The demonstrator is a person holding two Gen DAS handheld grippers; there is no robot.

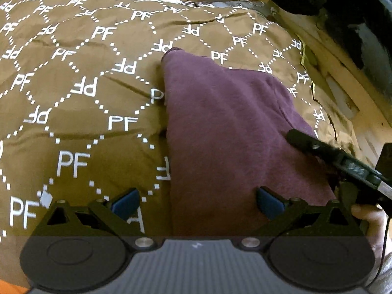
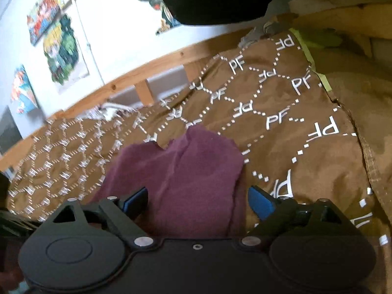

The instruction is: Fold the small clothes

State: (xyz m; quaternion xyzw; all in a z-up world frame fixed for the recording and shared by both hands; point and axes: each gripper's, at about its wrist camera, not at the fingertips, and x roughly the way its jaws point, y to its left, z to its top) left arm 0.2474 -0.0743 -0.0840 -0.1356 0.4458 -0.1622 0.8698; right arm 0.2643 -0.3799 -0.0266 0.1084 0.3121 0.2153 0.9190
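**Maroon garment flat on the bedspread, both grippers spread over its near end**

The maroon garment [image 1: 227,132] lies right in front of you on the brown PF-print bedspread [image 1: 73,85], which gives you a flat surface to fold on. Your left gripper [image 1: 197,203] hangs over the cloth's near left edge with its blue pads [image 1: 125,203] wide apart and nothing pinched. Your right gripper [image 2: 197,202] straddles the near end, its fingers spread and the fabric between them but not pressed; that looks like a setup for a grab. Farther out, the garment narrows to a loose tip, with one layer lapped over another. Beyond it stands the wooden bed rail [image 2: 152,66], then a wall with pictures [image 2: 61,51].
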